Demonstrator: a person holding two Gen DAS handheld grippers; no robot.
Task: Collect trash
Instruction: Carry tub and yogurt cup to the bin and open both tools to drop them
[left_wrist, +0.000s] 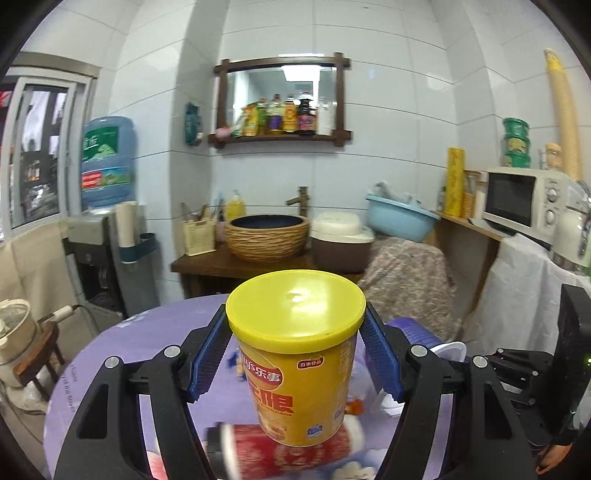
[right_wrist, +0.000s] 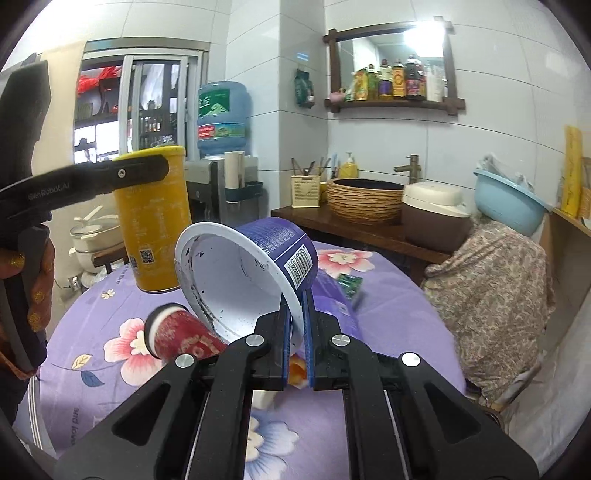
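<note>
My left gripper (left_wrist: 295, 332) is shut on a yellow chip canister (left_wrist: 299, 362) with a yellow lid and holds it upright above the purple flowered table (left_wrist: 92, 376). The canister also shows in the right wrist view (right_wrist: 153, 221), at the left. My right gripper (right_wrist: 297, 306) is shut on the rim of an empty blue-and-white noodle cup (right_wrist: 243, 273), tilted with its mouth toward the camera. A red canister (right_wrist: 181, 336) lies on its side on the table below; it also shows in the left wrist view (left_wrist: 291, 454).
A green wrapper (right_wrist: 349, 284) and other scraps lie on the table. Behind stand a wooden counter with a woven basin (left_wrist: 266, 236), a rice cooker (left_wrist: 341, 240), a blue tub (left_wrist: 400, 218), a water dispenser (left_wrist: 107, 221) and a microwave (left_wrist: 524, 199).
</note>
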